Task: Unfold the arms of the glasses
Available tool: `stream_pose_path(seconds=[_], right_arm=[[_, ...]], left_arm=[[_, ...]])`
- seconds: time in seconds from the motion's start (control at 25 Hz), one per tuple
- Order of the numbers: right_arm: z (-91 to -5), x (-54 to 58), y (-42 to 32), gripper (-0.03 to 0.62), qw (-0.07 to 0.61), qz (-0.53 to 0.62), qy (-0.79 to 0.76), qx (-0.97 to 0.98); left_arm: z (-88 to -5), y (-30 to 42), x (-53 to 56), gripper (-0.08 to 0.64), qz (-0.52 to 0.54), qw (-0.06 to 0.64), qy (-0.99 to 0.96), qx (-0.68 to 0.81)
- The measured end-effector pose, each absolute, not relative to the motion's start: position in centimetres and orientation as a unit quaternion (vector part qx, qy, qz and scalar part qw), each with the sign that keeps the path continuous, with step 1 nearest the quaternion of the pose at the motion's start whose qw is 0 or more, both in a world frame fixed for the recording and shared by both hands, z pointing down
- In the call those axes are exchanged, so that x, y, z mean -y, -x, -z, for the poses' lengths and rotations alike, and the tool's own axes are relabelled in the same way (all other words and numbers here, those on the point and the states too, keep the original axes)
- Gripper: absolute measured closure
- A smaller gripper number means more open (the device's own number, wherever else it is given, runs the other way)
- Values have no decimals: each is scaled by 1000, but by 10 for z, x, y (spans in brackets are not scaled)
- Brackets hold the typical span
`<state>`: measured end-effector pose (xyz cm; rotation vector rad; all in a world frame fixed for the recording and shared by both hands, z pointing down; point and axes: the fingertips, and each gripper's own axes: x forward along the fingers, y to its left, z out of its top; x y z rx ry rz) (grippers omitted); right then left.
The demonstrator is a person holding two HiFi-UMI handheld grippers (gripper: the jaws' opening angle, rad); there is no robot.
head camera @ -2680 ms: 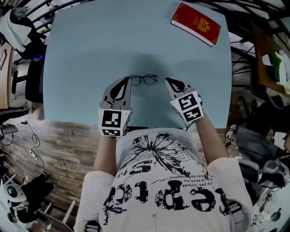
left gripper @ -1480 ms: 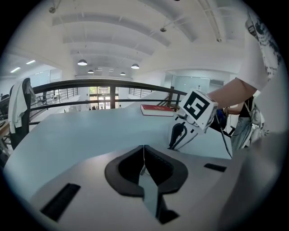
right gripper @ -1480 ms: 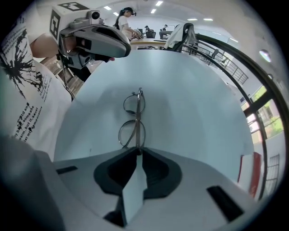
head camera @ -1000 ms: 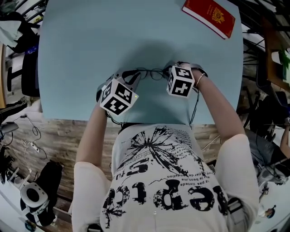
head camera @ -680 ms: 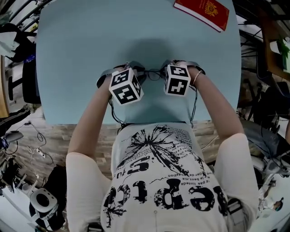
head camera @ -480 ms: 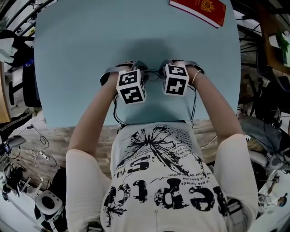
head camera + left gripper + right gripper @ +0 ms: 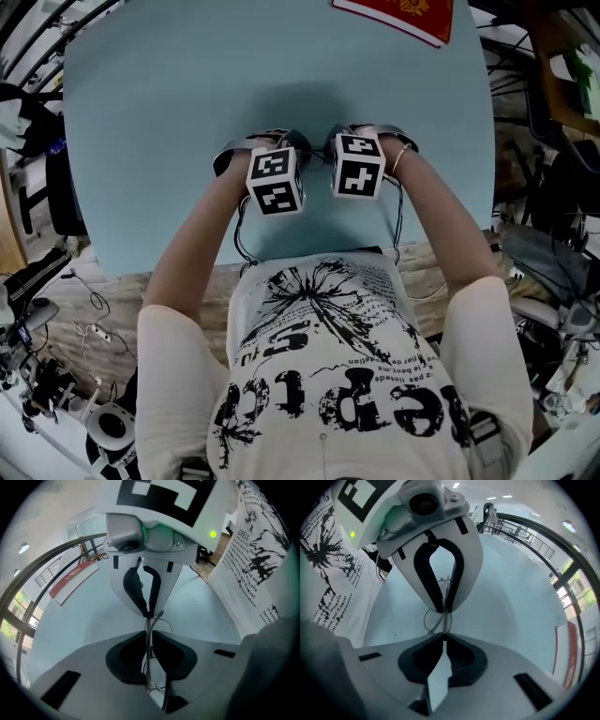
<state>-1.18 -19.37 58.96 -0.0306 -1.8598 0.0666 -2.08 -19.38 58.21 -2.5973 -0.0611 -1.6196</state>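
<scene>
The thin black-wire glasses (image 7: 313, 153) hang between my two grippers over the light blue table (image 7: 178, 84), mostly hidden under the marker cubes. My left gripper (image 7: 283, 148) points steeply down and is shut on the glasses' wire (image 7: 148, 667), which runs straight between its black pads (image 7: 129, 656). My right gripper (image 7: 345, 141) is shut on the other end; a lens ring (image 7: 427, 619) shows just past its pads (image 7: 461, 656). Each gripper view shows the other gripper facing it: right gripper (image 7: 149, 613), left gripper (image 7: 444, 609), tips almost meeting.
A red booklet (image 7: 398, 11) lies at the table's far right corner, also seen as a red booklet (image 7: 70, 581) in the left gripper view. The person's printed shirt (image 7: 328, 375) is at the table's near edge. Cables and gear lie on the floor around.
The left gripper rolled over and moved right and down toward the right gripper, now close beside it on the glasses. The right gripper stayed put.
</scene>
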Motion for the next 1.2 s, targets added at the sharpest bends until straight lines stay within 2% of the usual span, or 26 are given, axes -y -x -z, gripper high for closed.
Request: stream_pose_path(seconds=[0.52,1.2], right_arm=[[-594,187,-1,555,603,-34,3,797],[-595,186,-3,555,615,-21,-4,788]], left_arm=[[-560,20,188,529,476,38,879,-1],[-514,65,188,538,426,51,900,-72]])
